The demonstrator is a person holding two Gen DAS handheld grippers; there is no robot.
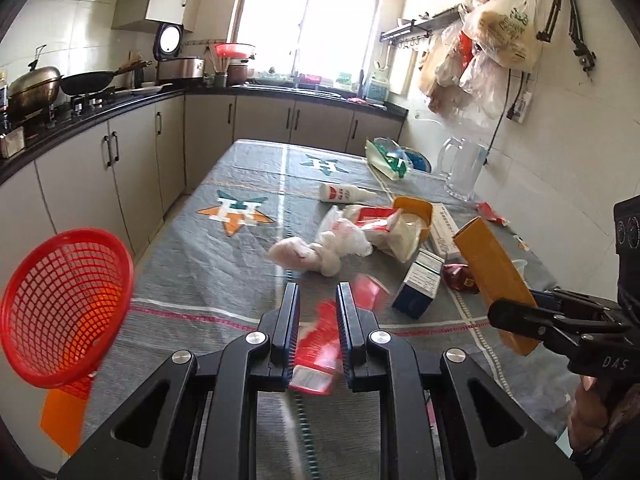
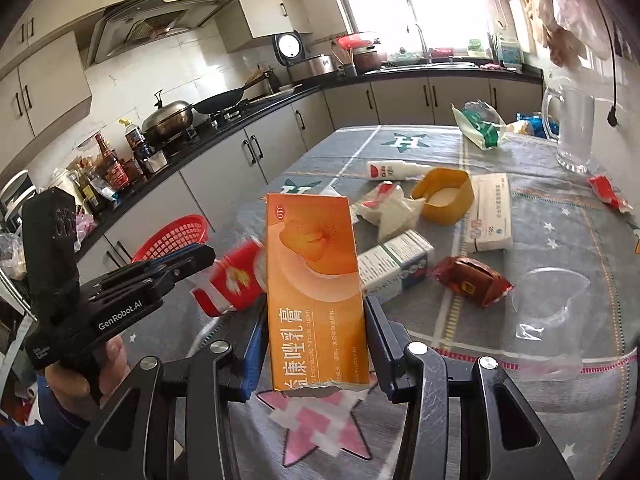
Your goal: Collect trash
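Observation:
My left gripper [image 1: 317,292] is shut on a crumpled red and white wrapper [image 1: 320,332], held above the grey tablecloth [image 1: 200,272]. A red mesh basket [image 1: 68,304] stands tilted at the table's left edge, to the left of this gripper. My right gripper [image 2: 316,312] is shut on a long orange medicine box [image 2: 312,264] with a torn lower end, gripped by its sides and raised off the table. In the right wrist view the left gripper [image 2: 200,256] and its wrapper [image 2: 236,276] hang left of the box, near the basket [image 2: 176,236].
On the table lie a blue and white carton [image 2: 396,264], a red-brown wrapper [image 2: 472,276], a clear plastic cup [image 2: 552,300], a white box [image 2: 490,212], a yellow cup [image 2: 448,196], white plastic bags [image 1: 340,236] and a white bottle [image 1: 344,193]. A glass jug [image 1: 460,168] stands far right.

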